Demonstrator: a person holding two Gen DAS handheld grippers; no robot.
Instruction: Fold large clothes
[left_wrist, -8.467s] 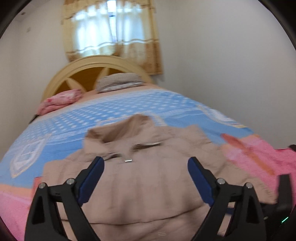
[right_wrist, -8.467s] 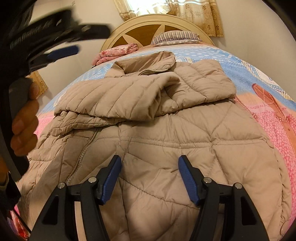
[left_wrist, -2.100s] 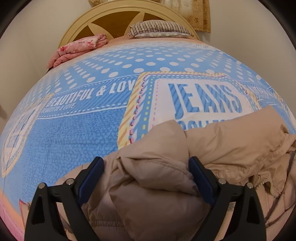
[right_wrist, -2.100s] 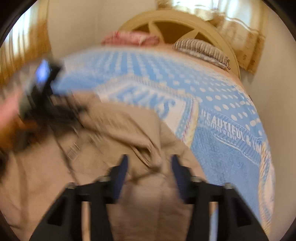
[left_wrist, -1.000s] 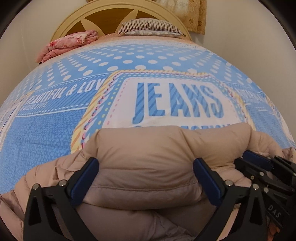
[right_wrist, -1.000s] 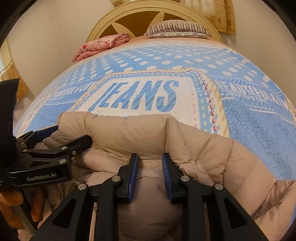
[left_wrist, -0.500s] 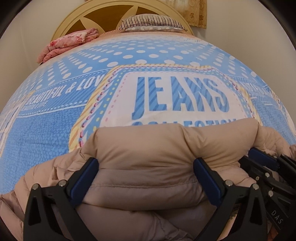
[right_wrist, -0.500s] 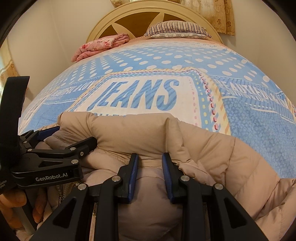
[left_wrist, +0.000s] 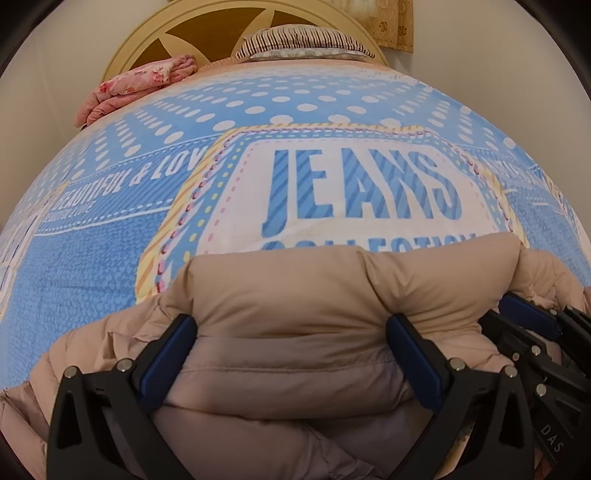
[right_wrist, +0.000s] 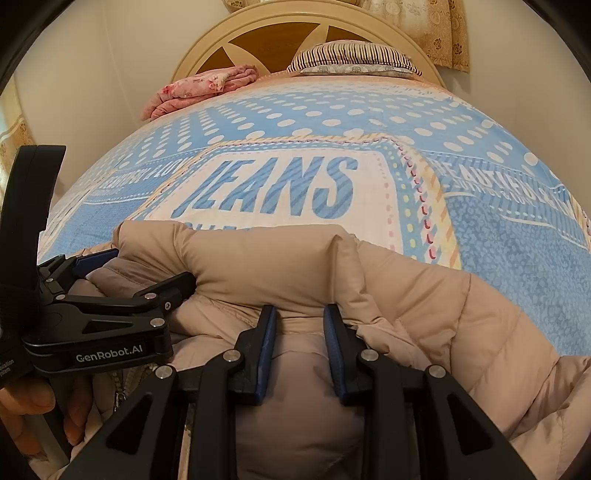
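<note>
A puffy beige quilted down jacket (left_wrist: 332, 295) lies bunched at the near end of a bed, on a blue dotted bedspread with a white "JEANS" panel (left_wrist: 110, 266). Its far edge is rolled into a thick, smooth ridge that covers the lower line of print on the panel; nearer the cameras a paler, greyer lining shows in soft creases, and a zipper runs along the near left in the right wrist view.

The left gripper (left_wrist: 291, 354) has its 2 blue-padded fingers spread wide, 1 on each side of the rolled ridge; whether the pads press the cloth cannot be told. The right gripper (right_wrist: 299, 347) has its fingers drawn close together, pinching a narrow fold of the jacket between the pads, just right of the left gripper.

At the far end stand a cream arched wooden headboard (right_wrist: 258, 37), a striped pillow (right_wrist: 351, 55) and a folded pink floral blanket (right_wrist: 199, 88).
</note>
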